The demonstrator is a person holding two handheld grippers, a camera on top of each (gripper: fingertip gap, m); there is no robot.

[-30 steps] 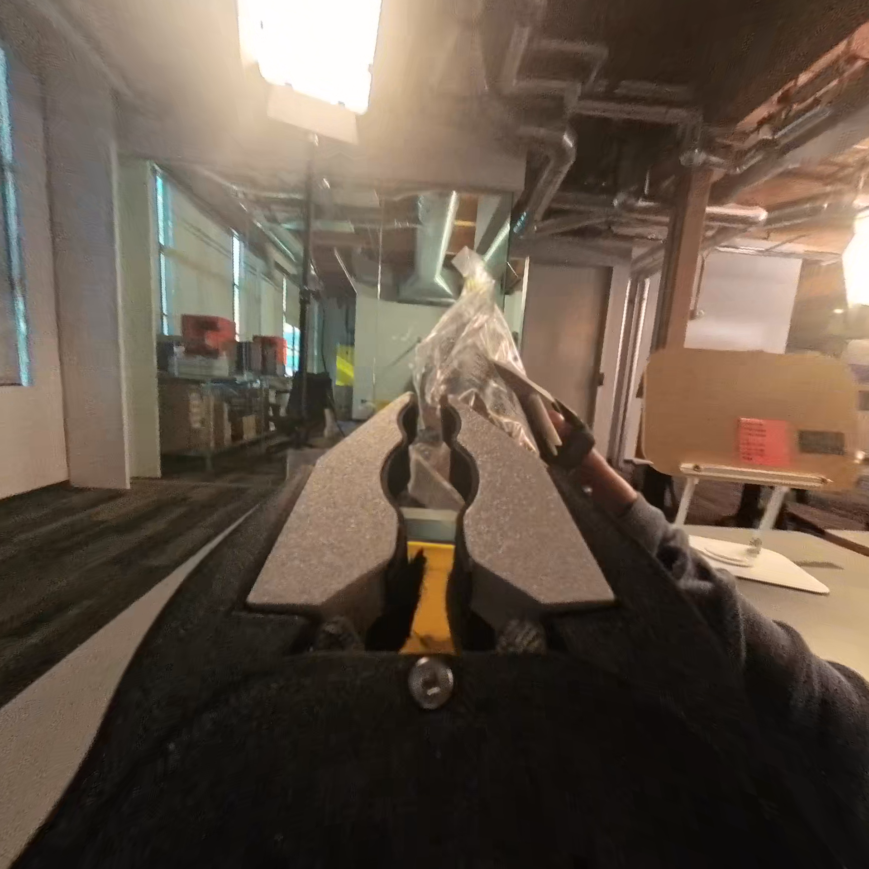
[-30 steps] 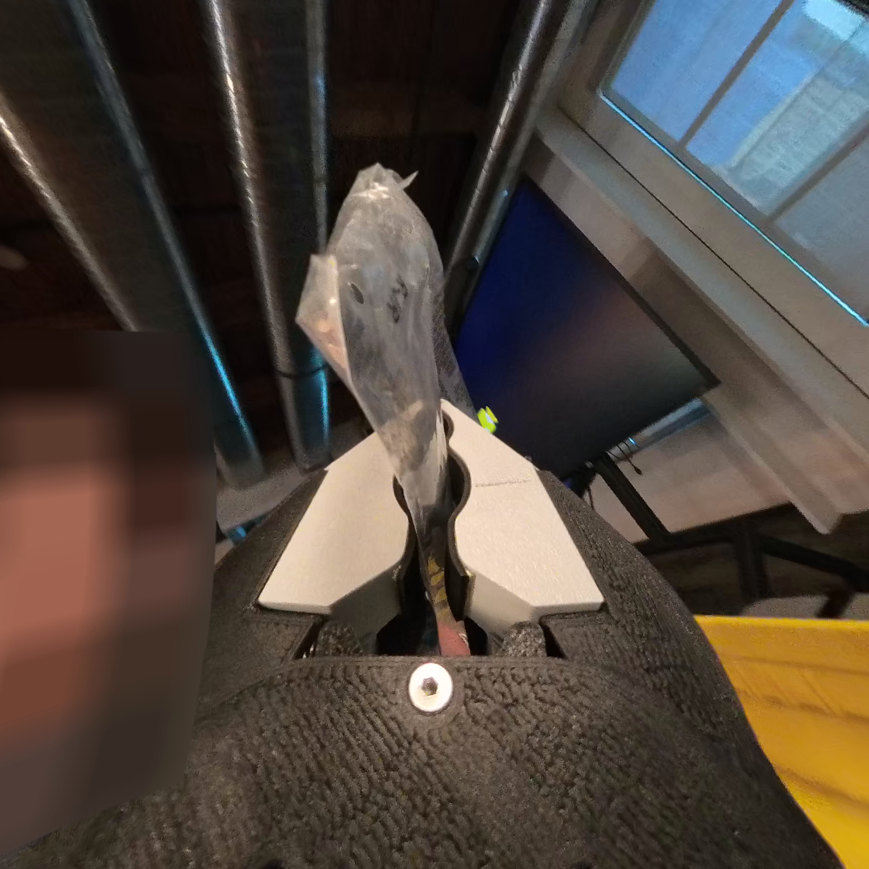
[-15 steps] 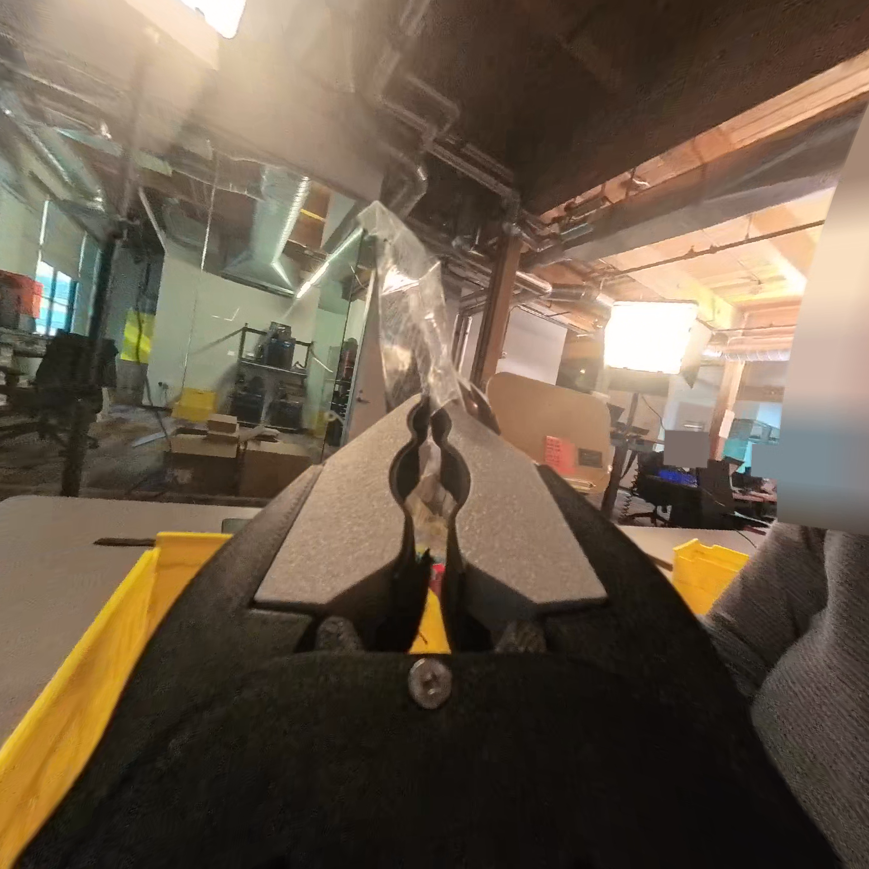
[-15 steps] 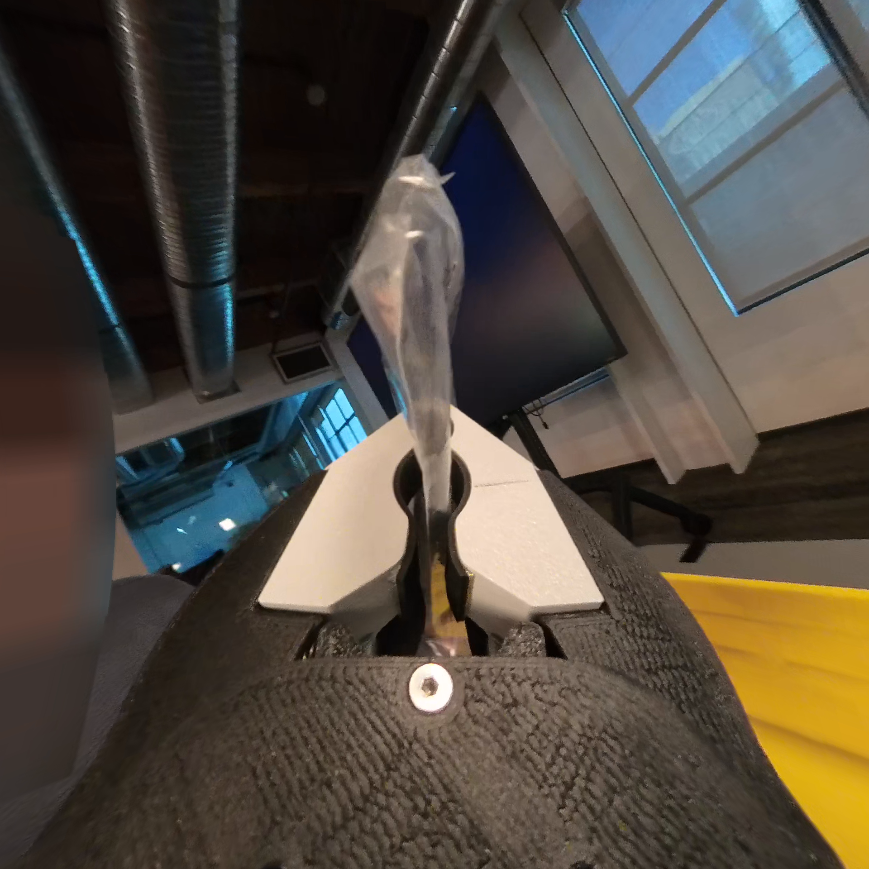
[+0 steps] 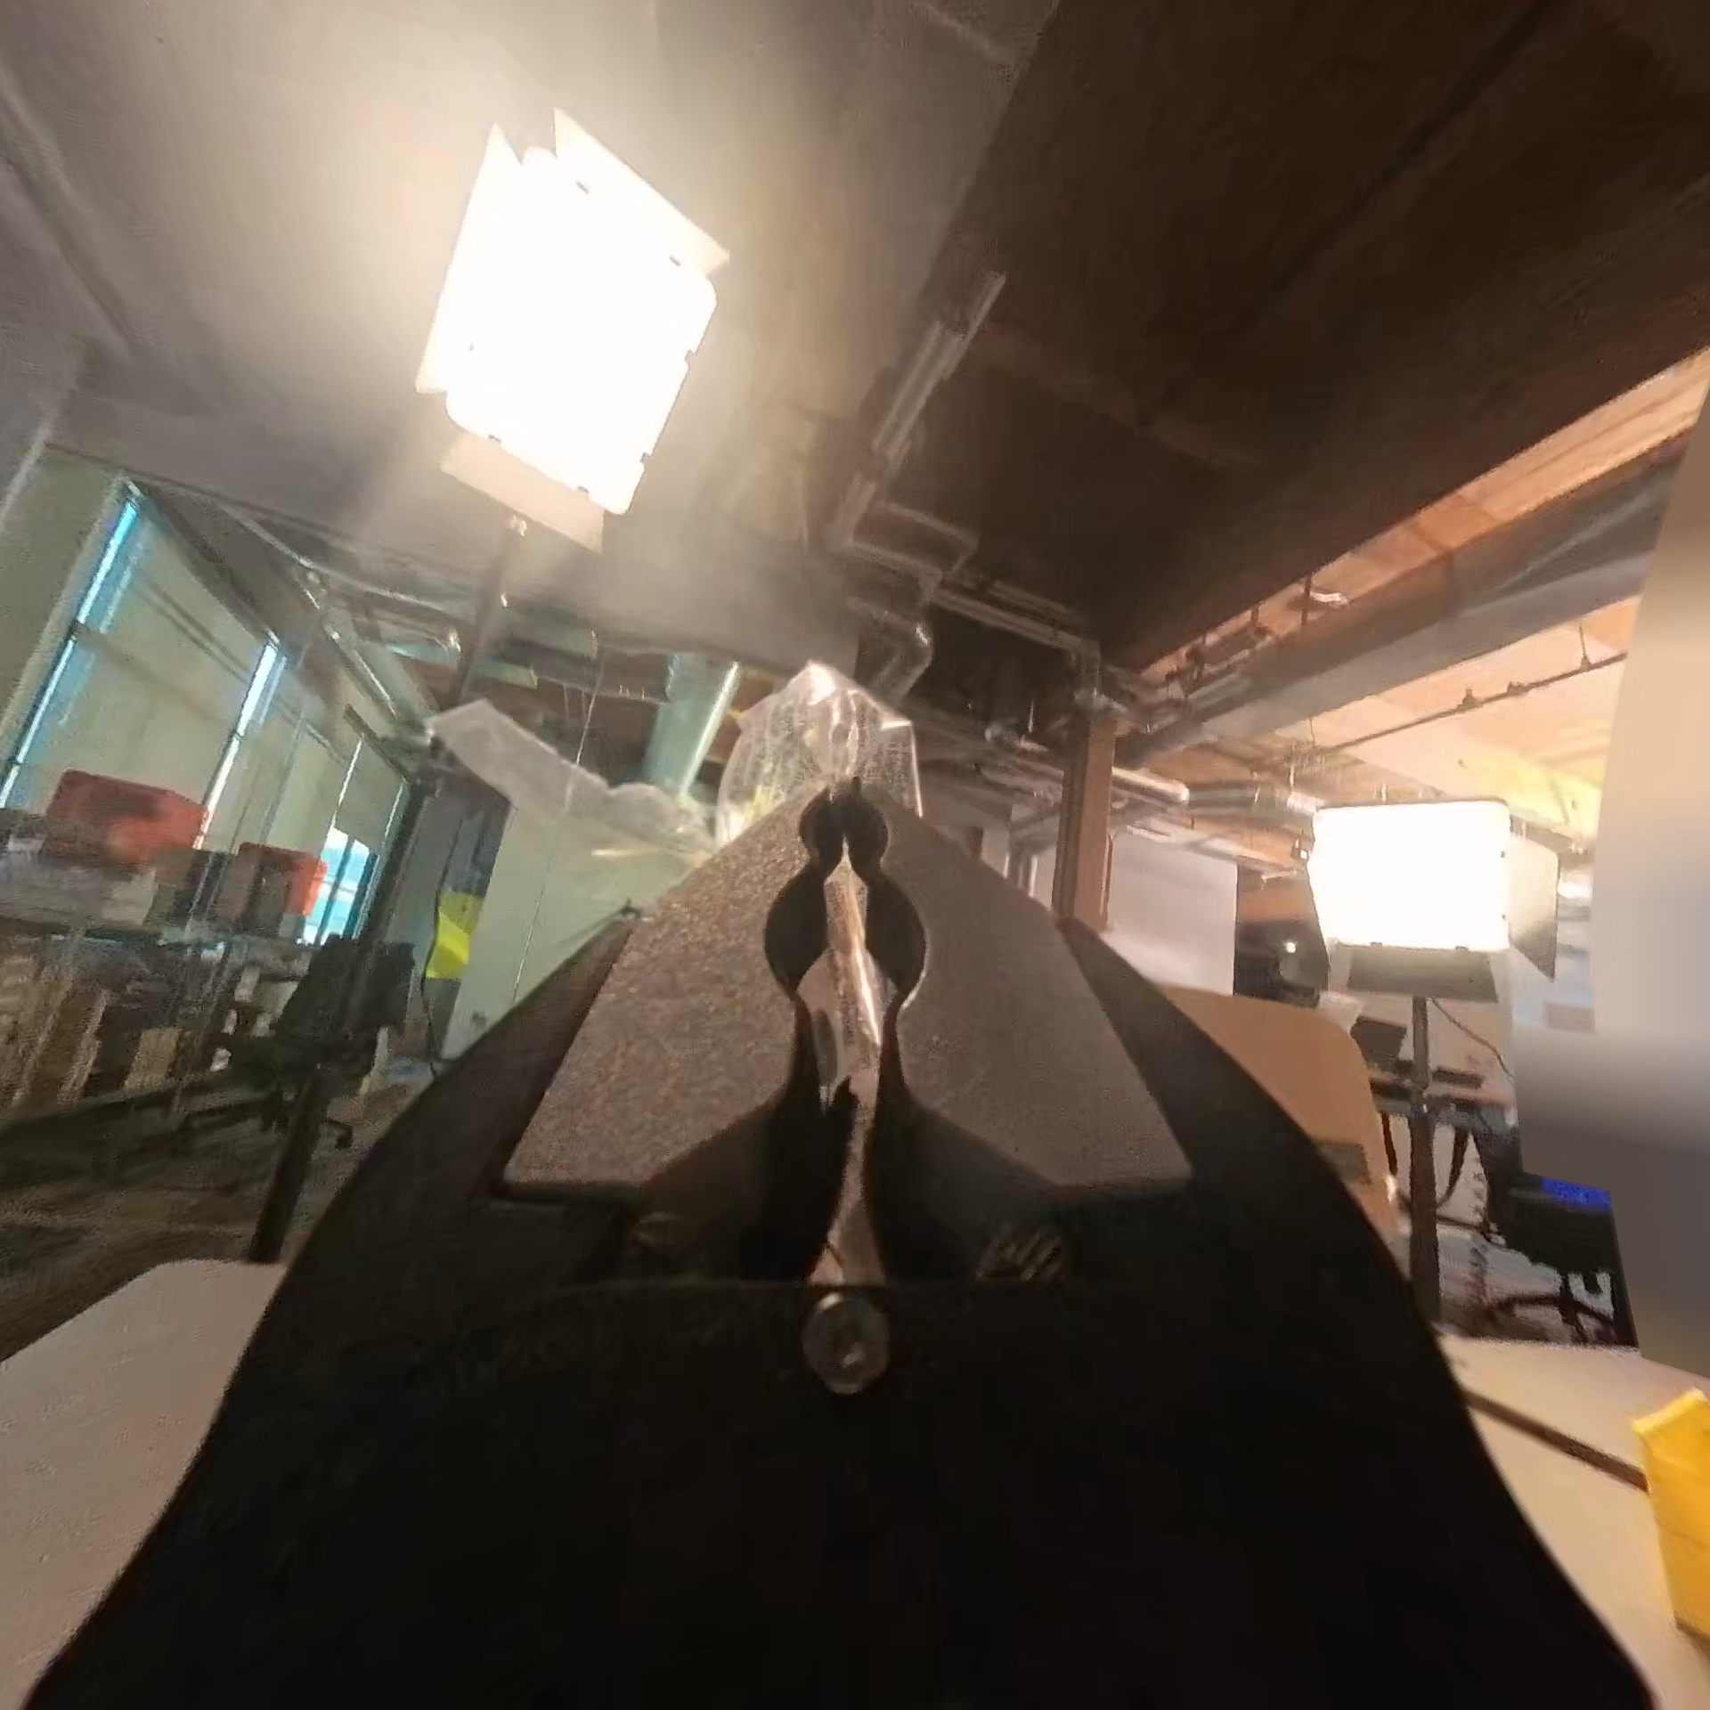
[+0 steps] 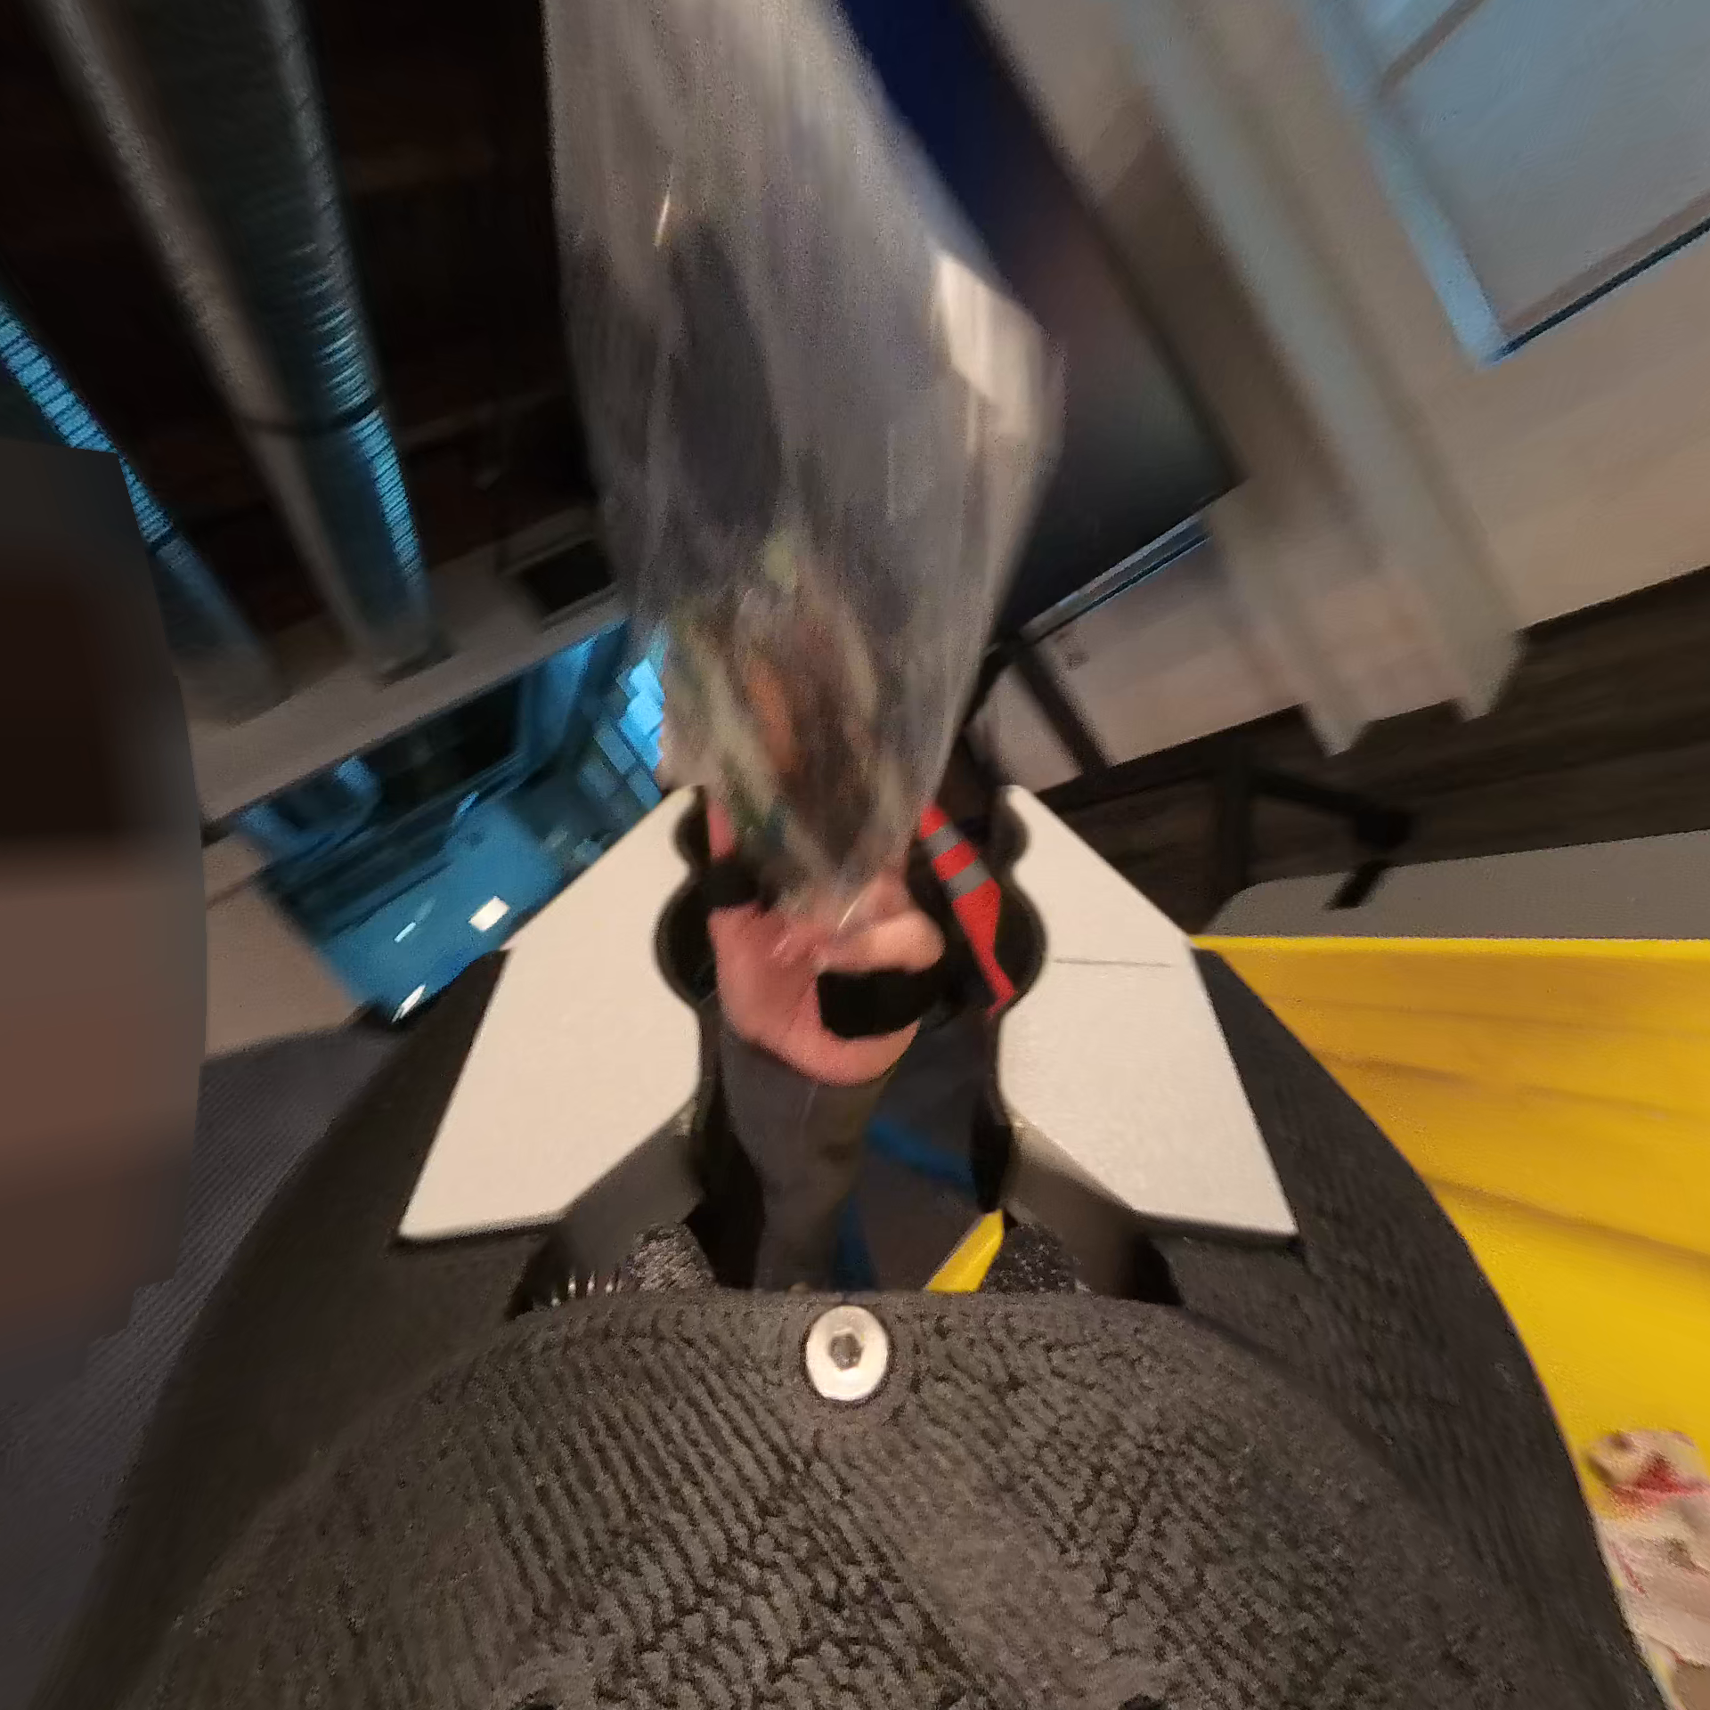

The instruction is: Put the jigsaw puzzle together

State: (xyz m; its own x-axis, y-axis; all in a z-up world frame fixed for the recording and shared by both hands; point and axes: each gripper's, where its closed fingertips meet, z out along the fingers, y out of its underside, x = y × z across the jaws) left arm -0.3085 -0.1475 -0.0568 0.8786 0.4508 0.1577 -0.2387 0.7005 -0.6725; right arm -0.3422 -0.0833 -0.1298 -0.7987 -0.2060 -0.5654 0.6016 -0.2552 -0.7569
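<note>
Left wrist view: the left gripper (image 5: pixel 847 814) is seen closed, its two grey textured fingers (image 5: pixel 703 999) meeting at the tips on a crumpled clear plastic bag (image 5: pixel 814 740). The bag is pinched between the pads; part of it fans out above the tips and a strip runs back down the slot between the fingers. A second loose flap of clear film (image 5: pixel 555 786) trails off to the left of the tips. Bright panel lights (image 5: pixel 574 305) and ceiling ducts are shown only here, along with a pale tabletop (image 5: pixel 111 1443) and a yellow plastic bin corner (image 5: pixel 1675 1564) at the lower right edge.

Right wrist view: the right gripper (image 6: pixel 847 814) is seen wide open, its pale grey fingers (image 6: pixel 574 1046) standing well apart. A motion-blurred clear plastic bag (image 6: pixel 805 444) hangs in front of the gap; contact with either pad cannot be made out. Through the gap a hand (image 6: pixel 824 981) with a black strap and a red piece are seen, shown only here. A large yellow plastic bin (image 6: pixel 1443 1110) fills the right side, and a window is seen at upper right.
</note>
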